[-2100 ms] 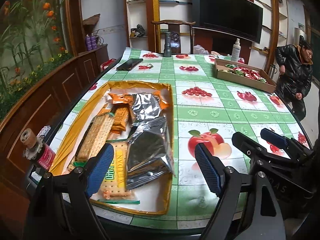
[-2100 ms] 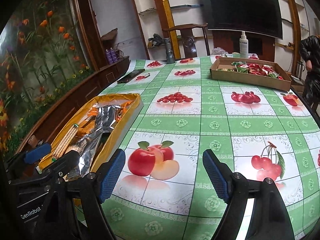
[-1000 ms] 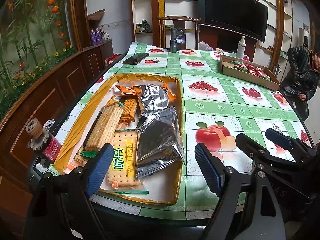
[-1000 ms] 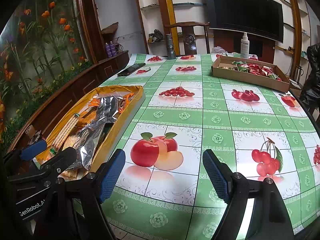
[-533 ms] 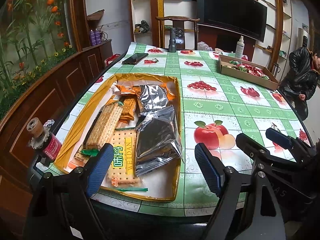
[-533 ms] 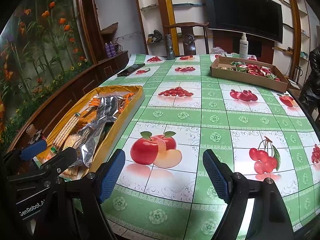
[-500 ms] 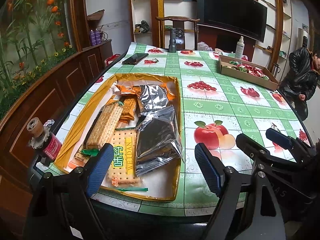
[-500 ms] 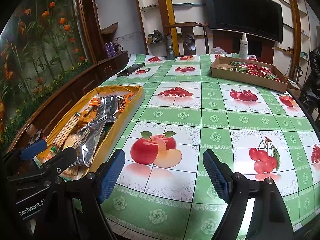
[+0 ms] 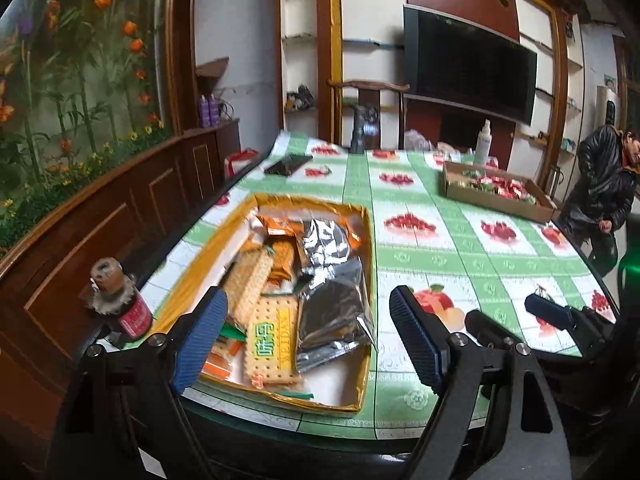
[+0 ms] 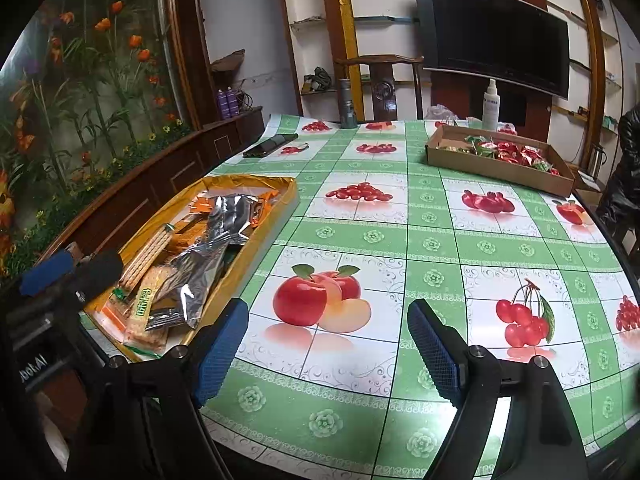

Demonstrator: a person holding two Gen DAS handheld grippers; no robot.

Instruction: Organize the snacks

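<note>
While the far cardboard box (image 10: pixel 496 168) is too blurry to read, probably red-wrapped candies, the snacks sit in the gold tray (image 9: pixel 362 264), its near end partly blocked by the left gripper (image 9: pixel 308 340). Both it and the right gripper (image 10: pixel 328 344) are spread, pinching nothing. 1 small bottle (image 9: pixel 120 304) stands beside the tray.

From the left tool (image 9: pixel 308 336) we look down the tabletop (image 9: pixel 432 248) over the near gold tray (image 9: pixel 362 240). From the right tool (image 10: pixel 328 344) we face the same way, the tray (image 10: pixel 256 256) at left. Both views share the far box (image 10: pixel 496 168).
</note>
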